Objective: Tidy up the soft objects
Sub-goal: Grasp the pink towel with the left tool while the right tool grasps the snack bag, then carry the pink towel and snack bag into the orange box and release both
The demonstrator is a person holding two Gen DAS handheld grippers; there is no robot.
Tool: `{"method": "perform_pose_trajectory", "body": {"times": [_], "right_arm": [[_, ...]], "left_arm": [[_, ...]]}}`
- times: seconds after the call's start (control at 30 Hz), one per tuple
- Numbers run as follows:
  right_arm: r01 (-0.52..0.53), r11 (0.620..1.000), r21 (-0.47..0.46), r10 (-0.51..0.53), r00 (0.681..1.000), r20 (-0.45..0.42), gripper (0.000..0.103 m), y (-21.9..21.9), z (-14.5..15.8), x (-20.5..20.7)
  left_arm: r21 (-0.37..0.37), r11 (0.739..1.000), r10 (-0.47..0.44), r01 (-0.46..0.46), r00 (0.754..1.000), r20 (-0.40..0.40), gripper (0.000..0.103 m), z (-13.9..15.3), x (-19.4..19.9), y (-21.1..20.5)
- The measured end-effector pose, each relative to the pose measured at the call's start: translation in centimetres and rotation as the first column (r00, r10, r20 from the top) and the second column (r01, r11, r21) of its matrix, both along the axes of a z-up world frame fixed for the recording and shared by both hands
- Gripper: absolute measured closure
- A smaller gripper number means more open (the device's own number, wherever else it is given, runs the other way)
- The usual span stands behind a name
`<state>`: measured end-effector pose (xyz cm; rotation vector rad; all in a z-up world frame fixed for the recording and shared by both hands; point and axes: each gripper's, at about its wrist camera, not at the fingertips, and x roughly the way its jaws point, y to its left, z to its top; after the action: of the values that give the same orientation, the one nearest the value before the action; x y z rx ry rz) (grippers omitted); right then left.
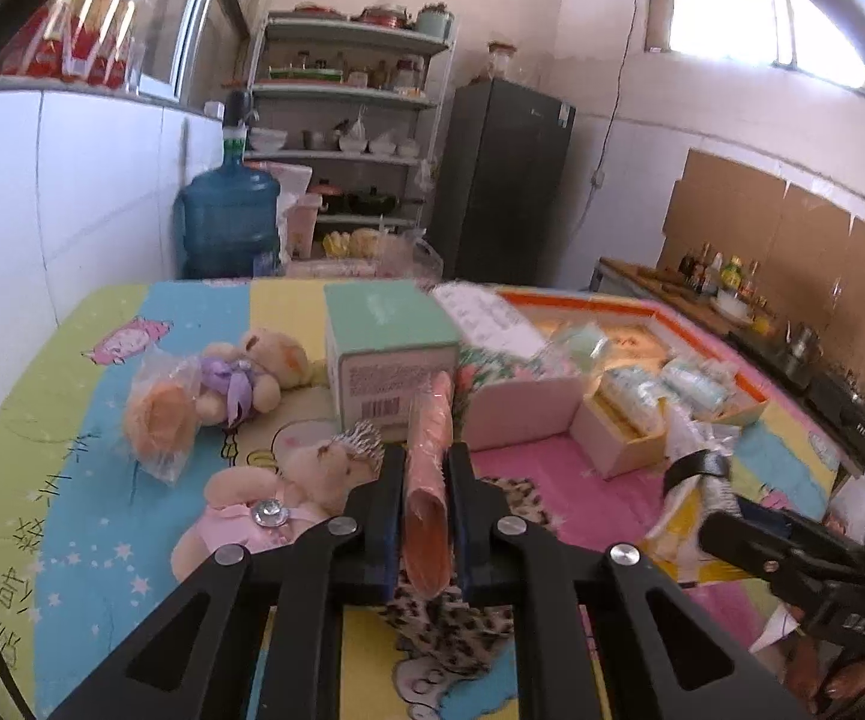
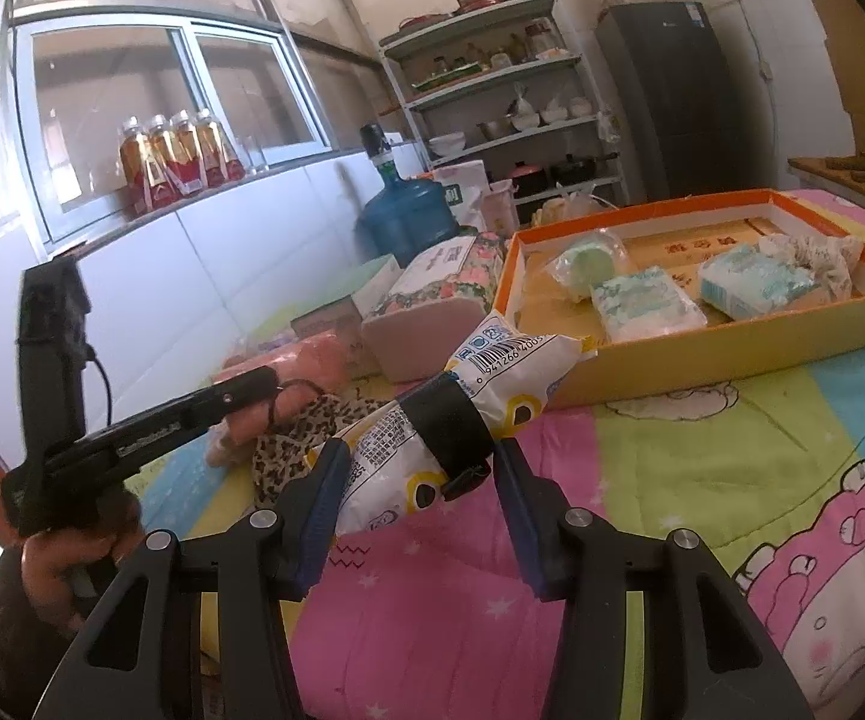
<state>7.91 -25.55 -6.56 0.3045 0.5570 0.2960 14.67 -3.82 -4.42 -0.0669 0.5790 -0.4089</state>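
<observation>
My left gripper [image 1: 426,463] is shut on a salmon-pink soft roll in clear wrap [image 1: 432,414], held over a leopard-print cloth [image 1: 450,618]. In the right wrist view that gripper [image 2: 252,387] comes in from the left with the pink roll [image 2: 306,360]. My right gripper [image 2: 420,450] is shut on a white and yellow packet with a black band [image 2: 492,372], lifted above the quilt. An orange-rimmed shallow box [image 2: 732,342] holds several pale green and white soft packs [image 2: 642,303]. Two plush bears [image 1: 252,372] [image 1: 264,510] and a bagged orange puff [image 1: 156,420] lie on the left.
A mint green carton [image 1: 390,348], a floral tissue pack [image 2: 432,294] and a small pink open box [image 1: 528,414] stand mid-table on the striped cartoon quilt [image 2: 702,450]. Behind are a blue water jug [image 1: 228,216], shelves [image 1: 348,120] and a dark fridge [image 1: 504,180]. A person's hand [image 2: 66,564] grips the left handle.
</observation>
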Motion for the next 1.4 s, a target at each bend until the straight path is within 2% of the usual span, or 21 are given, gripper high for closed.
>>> {"method": "perform_pose_trajectory", "body": {"times": [0.33,0.57,0.93,1.4], "right_arm": [[0.045,0.999,-0.019,-0.044,0.996,0.08,0.052,-1.9,2.4,-0.5],[0.106,0.994,-0.035,-0.101,0.988,0.119,0.052,-4.7,3.7,-0.5],[0.192,0.978,-0.088,-0.175,0.97,0.169,0.052,-10.4,5.8,1.5],[0.225,0.966,-0.128,-0.198,0.96,0.196,0.052,-15.7,7.3,4.6]], "left_arm": [[-0.033,0.999,-0.037,0.04,0.996,0.081,0.089,4.2,-3.1,-2.8],[-0.049,0.995,-0.082,0.087,0.992,0.098,0.089,5.5,-3.1,-6.3],[-0.02,0.997,-0.077,0.08,0.991,0.107,0.089,6.7,-0.7,-12.8],[0.015,0.996,-0.089,0.088,0.99,0.108,0.089,7.3,3.4,-19.6]]}}
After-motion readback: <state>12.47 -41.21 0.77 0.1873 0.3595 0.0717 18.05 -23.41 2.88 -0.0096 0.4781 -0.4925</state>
